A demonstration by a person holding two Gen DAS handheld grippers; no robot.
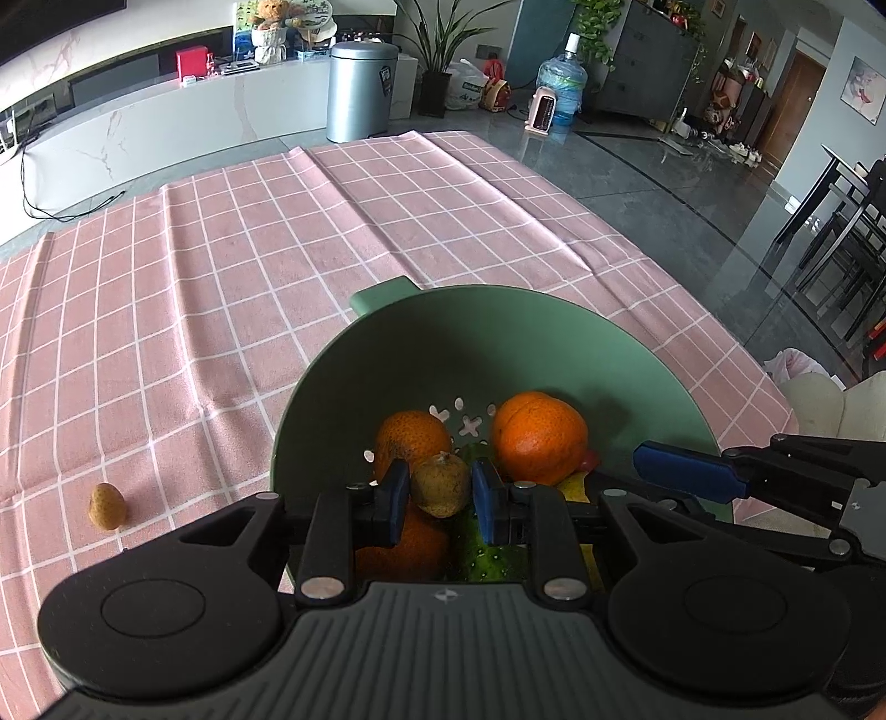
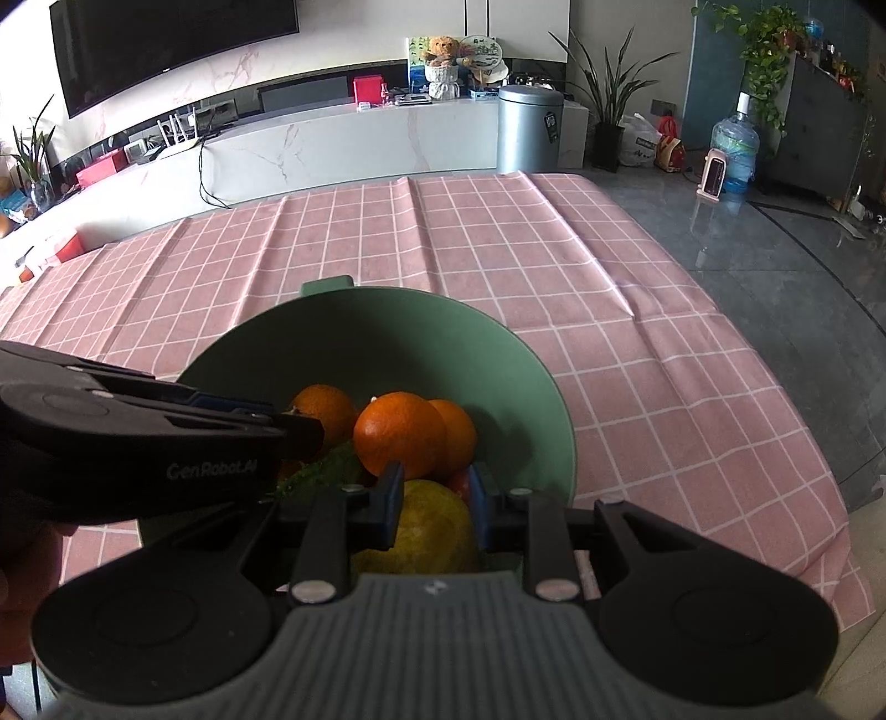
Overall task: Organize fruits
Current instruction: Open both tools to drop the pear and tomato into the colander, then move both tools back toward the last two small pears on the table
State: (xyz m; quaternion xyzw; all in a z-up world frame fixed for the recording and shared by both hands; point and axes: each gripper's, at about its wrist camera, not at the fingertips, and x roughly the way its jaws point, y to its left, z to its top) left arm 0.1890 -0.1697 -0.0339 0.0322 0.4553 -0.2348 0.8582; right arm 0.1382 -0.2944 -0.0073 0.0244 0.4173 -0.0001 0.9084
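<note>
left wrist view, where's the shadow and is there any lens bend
Left wrist view: the green bowl has its far inner wall in deep shadow, and the tablecloth grid lines bow from fisheye; right wrist view: glare on the grey floor.

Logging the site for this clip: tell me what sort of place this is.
Most likely a home living room. A large dark wall-mounted television hangs above a long white marble-look media console, leafy green potted houseplants stand along the wall, and a table under a pink grid-check tablecloth fills the foreground.
</note>
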